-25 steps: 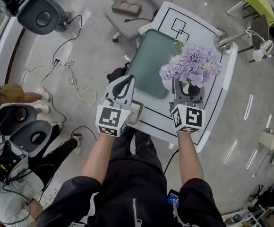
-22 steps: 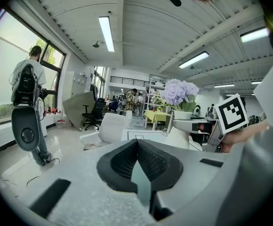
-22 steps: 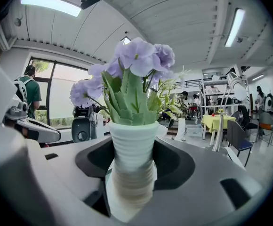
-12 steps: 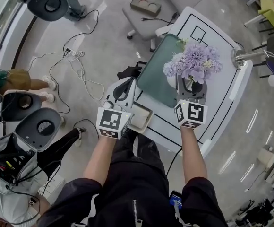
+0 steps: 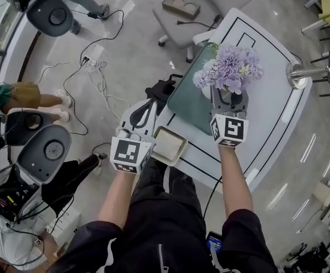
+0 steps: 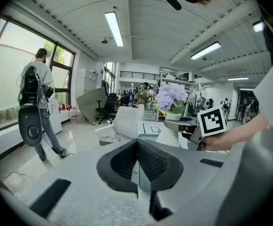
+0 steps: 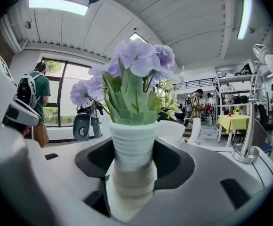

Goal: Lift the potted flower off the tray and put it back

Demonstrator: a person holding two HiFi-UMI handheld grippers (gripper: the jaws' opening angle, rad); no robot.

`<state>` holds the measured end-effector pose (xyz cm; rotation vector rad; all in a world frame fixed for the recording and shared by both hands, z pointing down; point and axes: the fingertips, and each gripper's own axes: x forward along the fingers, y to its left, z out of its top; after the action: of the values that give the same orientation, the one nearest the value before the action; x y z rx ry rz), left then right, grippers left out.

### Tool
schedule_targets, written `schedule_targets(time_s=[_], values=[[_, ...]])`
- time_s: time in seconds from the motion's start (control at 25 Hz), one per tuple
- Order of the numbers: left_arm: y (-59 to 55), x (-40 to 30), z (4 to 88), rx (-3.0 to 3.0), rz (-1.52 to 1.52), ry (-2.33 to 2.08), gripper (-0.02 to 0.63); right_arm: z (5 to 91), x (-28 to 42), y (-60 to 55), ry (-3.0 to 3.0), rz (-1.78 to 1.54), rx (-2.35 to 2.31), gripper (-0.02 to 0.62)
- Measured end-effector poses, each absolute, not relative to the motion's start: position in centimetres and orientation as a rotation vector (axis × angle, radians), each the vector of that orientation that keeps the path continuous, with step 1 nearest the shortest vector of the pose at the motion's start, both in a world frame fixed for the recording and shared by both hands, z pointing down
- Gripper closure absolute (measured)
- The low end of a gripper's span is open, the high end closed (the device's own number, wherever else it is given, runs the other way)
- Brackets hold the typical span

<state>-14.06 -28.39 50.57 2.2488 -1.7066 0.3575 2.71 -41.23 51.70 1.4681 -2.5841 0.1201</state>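
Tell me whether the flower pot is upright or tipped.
Upright: the white ribbed pot stands vertical between the jaws of the right gripper, purple flowers straight above it.

White table [image 5: 267, 138] here, black lines drawn across its top, and a chrome lamp base [image 5: 297, 75] stands near its far edge. A shallow beige dish [image 5: 168, 145] sits at the table's near corner. Down on the grey floor [image 5: 125, 33], loose cables [image 5: 102, 92] trail from a white power strip [image 5: 94, 54]. By the windows, a person with a backpack [image 6: 36, 95].
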Motion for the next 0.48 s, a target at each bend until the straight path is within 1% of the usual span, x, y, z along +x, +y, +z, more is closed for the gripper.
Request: schedule_targets(time_s=[0.48], values=[[-28.19,-13.38,51.58,2.246,0.372,-1.674,0.601,52.83,2.93,-40.45,-2.590,0.132,1.448,0.353]])
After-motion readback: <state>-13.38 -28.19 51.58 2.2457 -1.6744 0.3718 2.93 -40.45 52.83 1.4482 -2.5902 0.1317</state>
